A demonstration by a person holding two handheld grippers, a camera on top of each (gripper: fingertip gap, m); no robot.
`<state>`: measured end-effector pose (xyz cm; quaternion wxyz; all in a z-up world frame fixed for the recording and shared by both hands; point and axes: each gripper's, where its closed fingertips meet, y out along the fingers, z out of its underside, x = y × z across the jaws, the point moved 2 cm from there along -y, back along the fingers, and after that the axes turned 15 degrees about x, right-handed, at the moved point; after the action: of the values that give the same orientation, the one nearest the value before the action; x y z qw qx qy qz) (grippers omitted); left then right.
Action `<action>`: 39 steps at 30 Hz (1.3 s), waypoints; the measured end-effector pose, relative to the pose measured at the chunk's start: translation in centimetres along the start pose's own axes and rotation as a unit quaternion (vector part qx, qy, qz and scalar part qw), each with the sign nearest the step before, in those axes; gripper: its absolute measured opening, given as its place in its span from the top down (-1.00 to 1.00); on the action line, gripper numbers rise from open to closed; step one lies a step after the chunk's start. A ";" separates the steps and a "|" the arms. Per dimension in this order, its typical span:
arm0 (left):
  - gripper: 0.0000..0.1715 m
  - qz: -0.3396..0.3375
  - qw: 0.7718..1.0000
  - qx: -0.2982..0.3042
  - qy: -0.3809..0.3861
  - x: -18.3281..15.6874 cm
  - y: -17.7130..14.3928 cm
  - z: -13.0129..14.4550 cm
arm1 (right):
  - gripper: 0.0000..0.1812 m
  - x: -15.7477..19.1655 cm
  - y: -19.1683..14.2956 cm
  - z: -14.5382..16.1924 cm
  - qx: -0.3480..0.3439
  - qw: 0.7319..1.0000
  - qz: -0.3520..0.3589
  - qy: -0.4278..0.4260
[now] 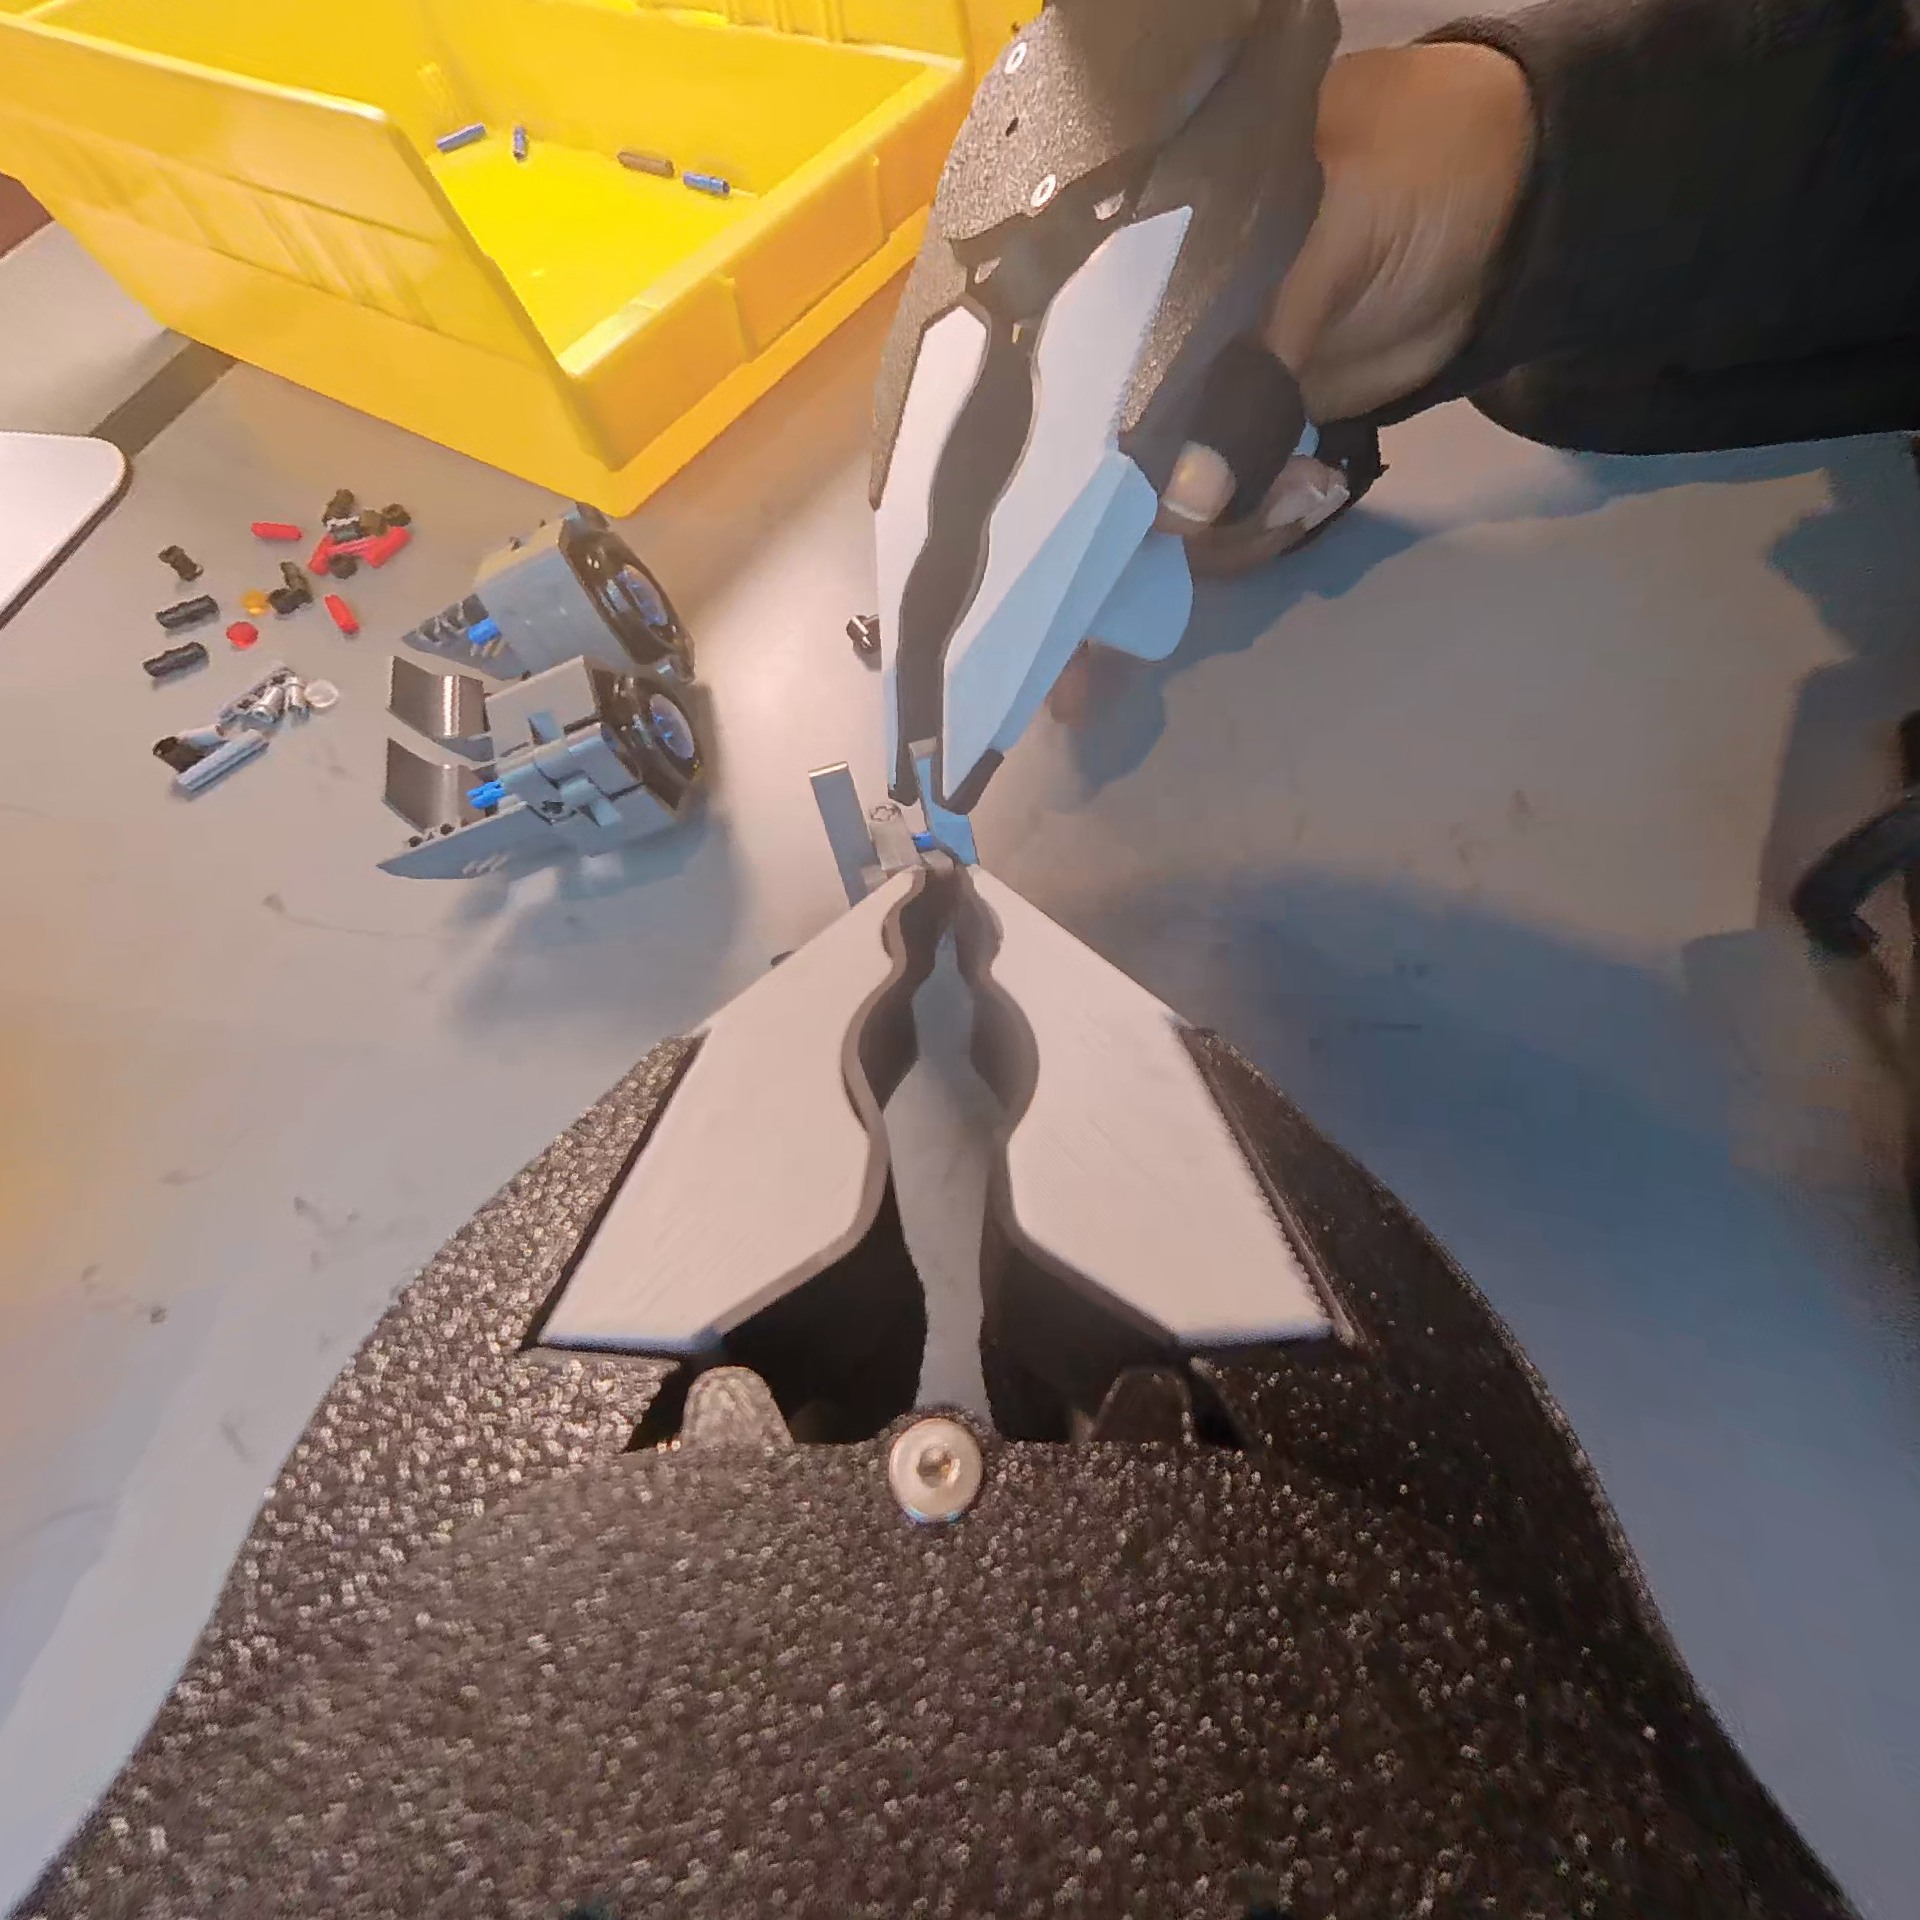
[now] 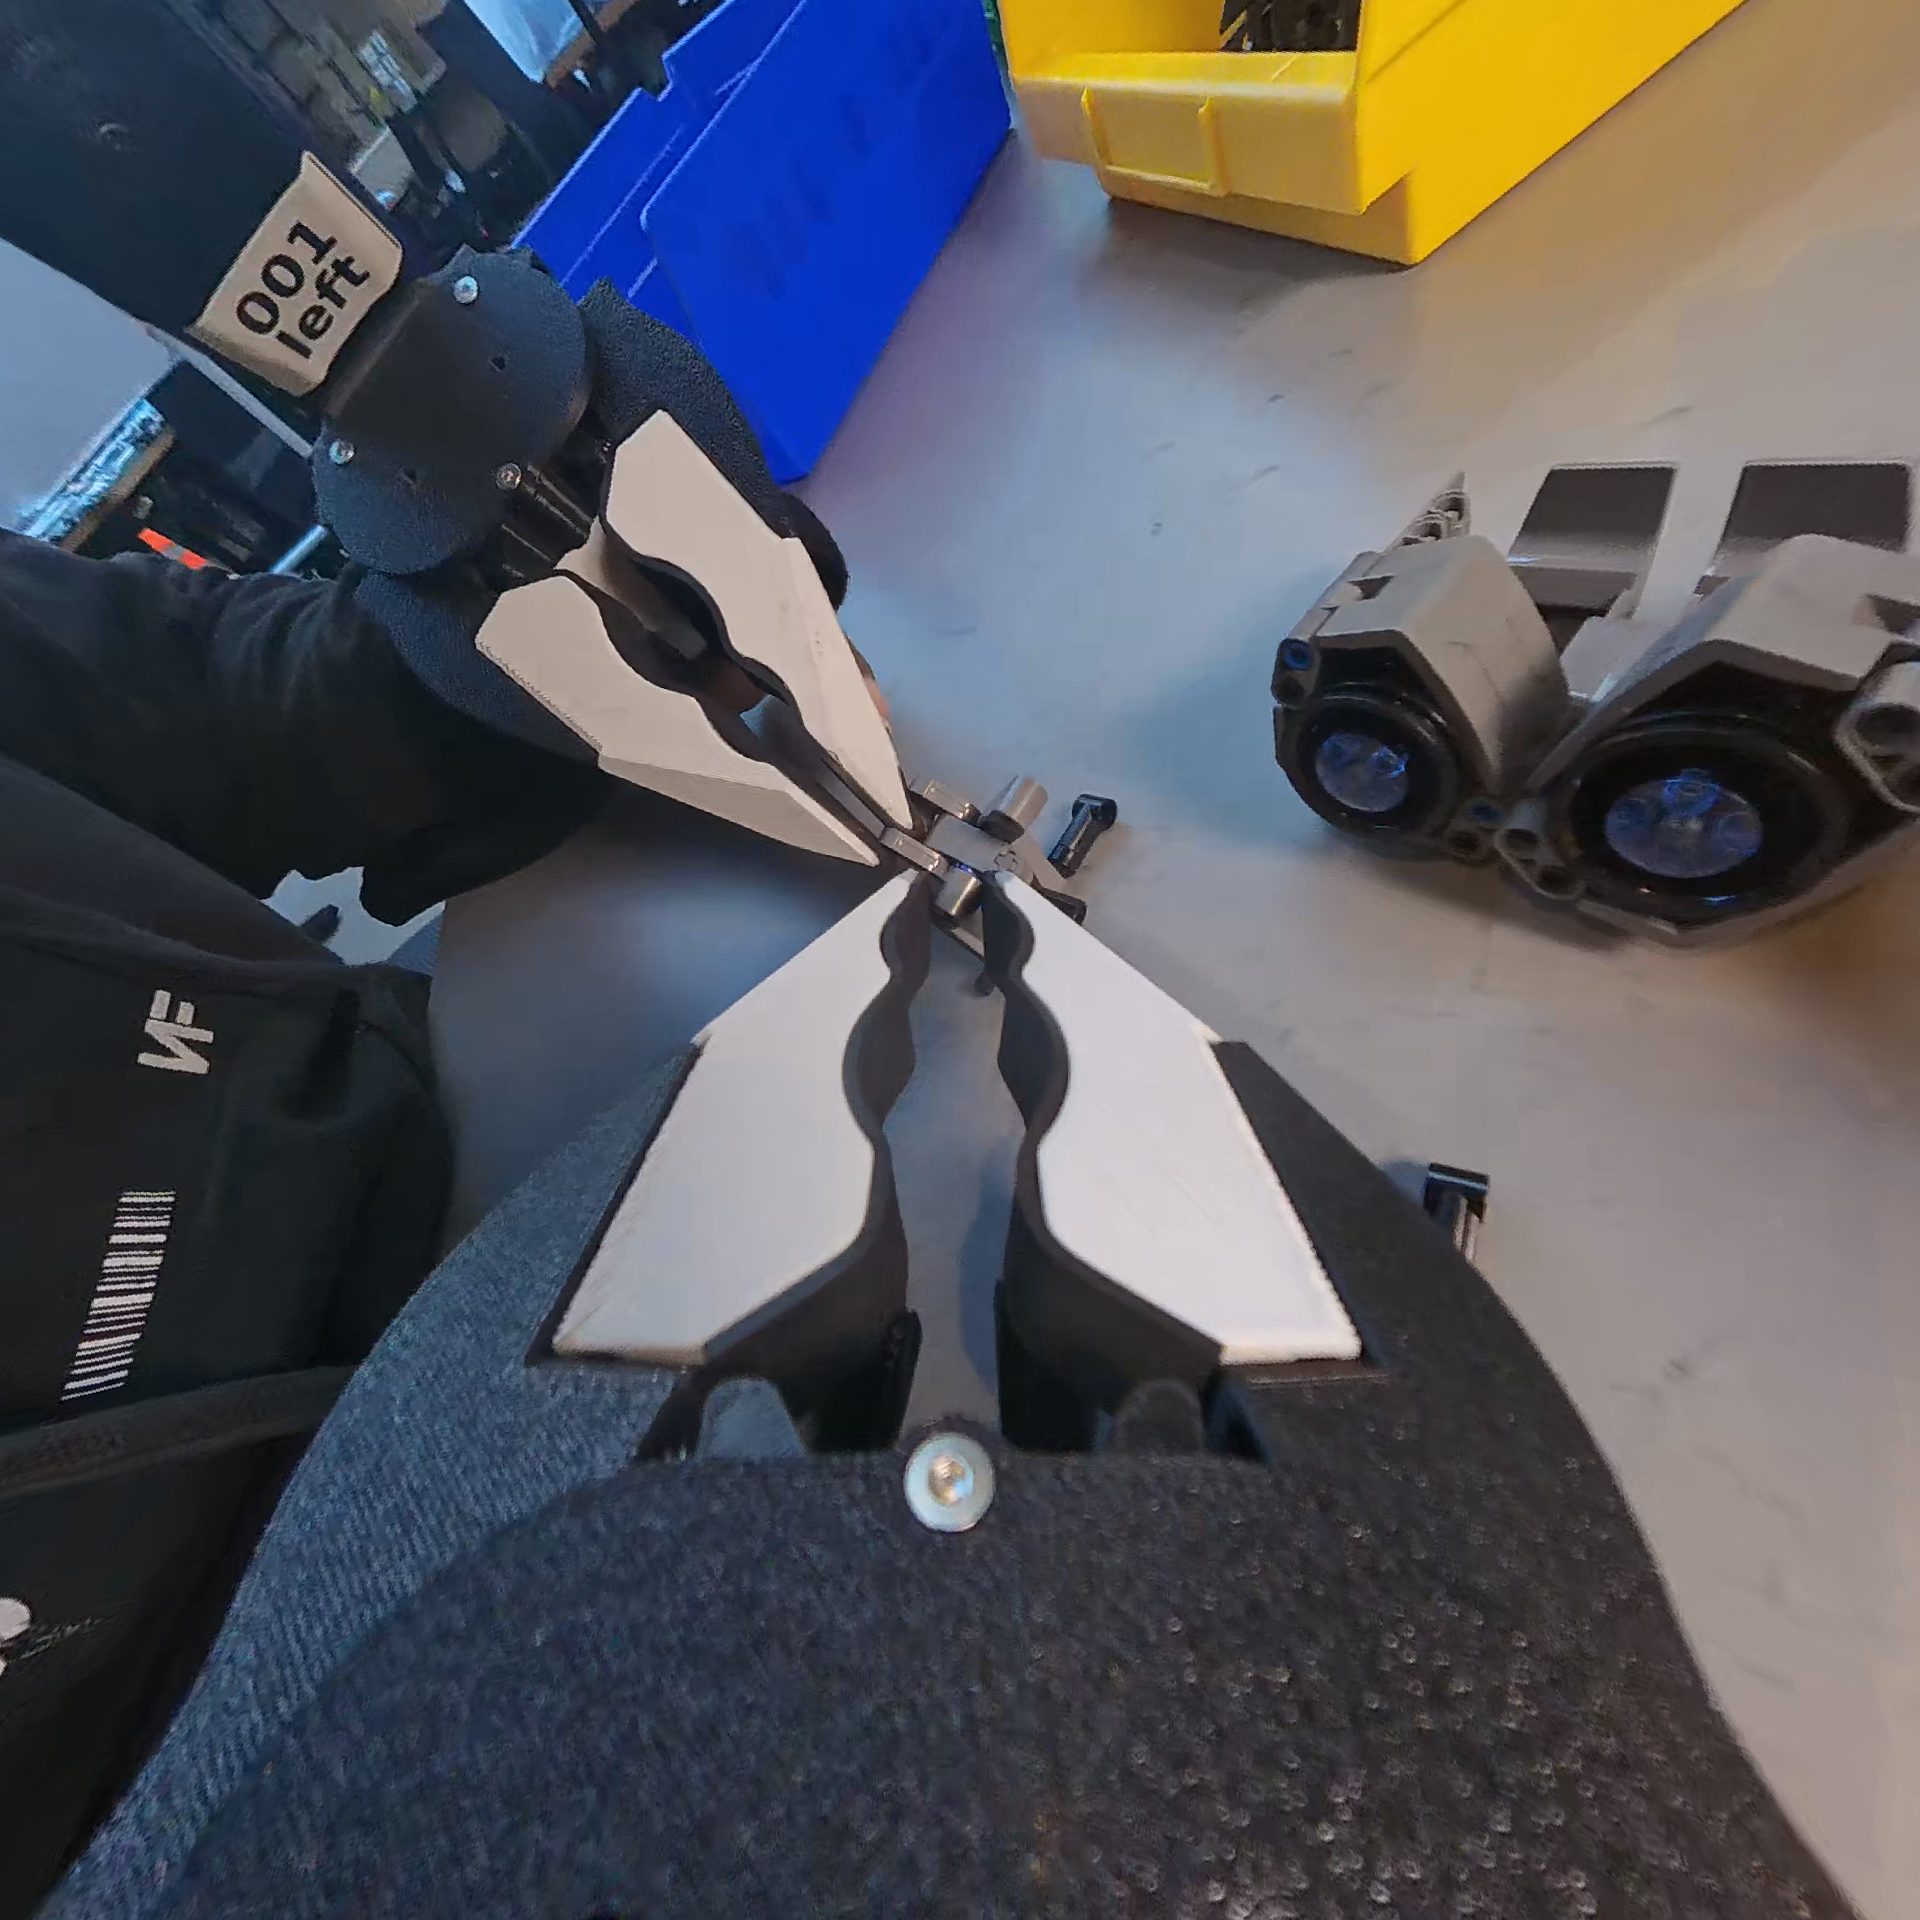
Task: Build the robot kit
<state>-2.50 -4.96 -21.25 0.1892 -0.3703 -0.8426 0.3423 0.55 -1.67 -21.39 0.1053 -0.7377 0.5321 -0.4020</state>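
A small grey brick-built piece with a blue pin (image 1: 881,831) is held just above the grey table (image 1: 312,1039), between both grippers. My left gripper (image 1: 940,881) is shut on its near end. My right gripper (image 1: 940,795) comes down from above, held by a gloved hand (image 1: 1382,312), and its tips are shut on the same piece. In the right wrist view the right gripper (image 2: 954,888) pinches the piece (image 2: 961,831) from below, and the left gripper (image 2: 896,836) meets it from the upper left.
A grey twin-engine brick model (image 1: 582,707) lies left of the grippers and also shows in the right wrist view (image 2: 1600,748). Loose red and black pins (image 1: 270,582) lie beyond it. A yellow bin (image 1: 312,239) and blue bins (image 2: 810,229) stand behind. A black pin (image 2: 1081,826) lies nearby. My two grippers' fingertips are within a few centimetres of each other.
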 end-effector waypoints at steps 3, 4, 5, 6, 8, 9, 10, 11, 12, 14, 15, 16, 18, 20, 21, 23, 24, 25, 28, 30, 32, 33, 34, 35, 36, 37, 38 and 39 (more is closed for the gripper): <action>0.99 0.021 1.000 -0.009 0.001 -0.1 -0.1 0.0 | 0.92 0.0 0.0 0.1 0.000 1.000 -0.013 0.007; 0.99 0.029 1.000 -0.011 0.002 -0.1 -0.1 0.1 | 0.92 0.0 0.1 0.1 0.002 1.000 -0.016 0.007; 0.99 0.035 0.999 -0.013 0.002 -0.1 -0.1 0.1 | 0.92 0.0 0.1 0.1 0.003 1.000 -0.021 0.010; 0.99 0.040 0.999 -0.015 0.004 -0.2 -0.1 0.1 | 0.92 0.0 0.1 0.2 0.003 1.000 -0.027 0.014; 0.99 0.050 0.999 -0.016 0.007 -0.3 -0.2 0.1 | 0.92 0.0 0.1 0.3 0.007 0.999 -0.039 0.021; 1.00 0.056 0.998 -0.017 0.008 -0.3 -0.2 0.1 | 0.92 0.0 0.2 0.4 0.009 0.999 -0.041 0.022; 0.99 0.064 0.998 -0.016 0.006 -0.3 -0.2 0.2 | 0.92 0.1 0.2 0.4 0.011 0.999 -0.045 0.024; 0.99 0.073 0.997 -0.015 0.006 -0.4 -0.3 0.2 | 0.92 0.1 0.2 0.4 0.013 0.998 -0.048 0.025; 1.00 0.080 0.997 -0.014 0.004 -0.4 -0.3 0.3 | 0.92 0.1 0.3 0.5 0.015 0.998 -0.050 0.024; 1.00 0.088 0.996 -0.014 0.010 -0.6 -0.4 0.3 | 0.92 0.2 0.3 0.6 0.019 0.998 -0.055 0.024; 1.00 0.095 0.995 -0.015 0.015 -0.8 -0.5 0.4 | 0.92 0.4 0.4 0.6 0.021 0.998 -0.060 0.023; 1.00 0.095 0.995 -0.015 0.022 -0.8 -0.5 0.5 | 0.92 0.4 0.5 0.7 0.024 0.998 -0.062 0.022; 1.00 0.098 0.994 -0.016 0.036 -1.0 -0.6 0.5 | 0.92 0.5 0.5 0.7 0.025 0.997 -0.067 0.024; 1.00 0.104 0.993 -0.017 0.050 -1.2 -0.7 0.6 | 0.93 0.6 0.6 0.7 0.028 0.997 -0.067 0.019; 1.00 0.109 0.992 -0.018 0.053 -1.2 -0.8 0.6 | 0.93 0.7 0.6 0.7 0.028 0.997 -0.069 0.019; 0.99 0.118 0.991 -0.019 0.059 -1.4 -0.9 0.7 | 0.93 0.9 0.7 0.8 0.032 0.997 -0.071 0.016; 0.99 0.124 0.991 -0.020 0.055 -1.3 -0.9 0.7 | 0.93 0.9 0.7 0.9 0.032 0.997 -0.071 0.015; 0.99 0.130 0.990 -0.026 0.043 -1.0 -1.1 0.5 | 0.93 0.9 0.6 0.7 0.027 0.997 -0.069 0.015; 0.98 0.151 0.988 -0.028 0.005 -0.6 -1.2 0.4 | 0.92 1.1 0.4 0.5 0.025 0.998 -0.060 0.009; 0.98 0.117 0.993 -0.016 0.009 -0.4 -0.6 0.5 | 0.92 0.6 0.4 0.5 0.019 0.999 -0.045 0.024; 0.97 0.082 0.996 -0.008 0.016 -0.3 -0.4 0.4 | 0.92 0.3 0.3 0.5 0.018 0.999 -0.031 0.026; 0.97 0.066 0.998 -0.005 0.016 -0.1 -0.4 0.3 | 0.92 0.2 0.2 0.3 0.016 0.999 -0.024 0.026; 0.97 0.052 0.999 -0.004 0.015 0.0 -0.4 0.2 | 0.92 0.1 0.2 0.2 0.015 1.000 -0.015 0.023; 0.97 0.042 0.999 -0.005 0.014 0.1 -0.3 0.1 | 0.92 0.1 0.0 0.0 0.012 1.000 -0.008 0.020; 0.96 0.031 0.999 -0.007 0.013 0.2 -0.3 0.1 | 0.92 0.1 -0.1 -0.1 0.008 1.000 -0.001 0.015; 0.96 0.021 1.000 -0.009 0.013 0.4 -0.4 0.0 | 0.91 0.2 -0.2 -0.3 0.003 1.000 0.008 0.005; 0.96 0.016 1.000 -0.013 0.019 0.4 -0.5 0.0 | 0.91 0.3 -0.3 -0.4 0.000 1.000 0.018 -0.014; 0.97 0.015 0.999 -0.024 0.026 0.4 -0.8 -0.2 | 0.90 0.6 -0.4 -0.5 -0.002 0.999 0.026 -0.041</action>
<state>-3.06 -5.01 -20.50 0.1967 -0.3962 -0.8397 0.3151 0.49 -1.93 -20.52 0.1360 -0.7397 0.5467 -0.3680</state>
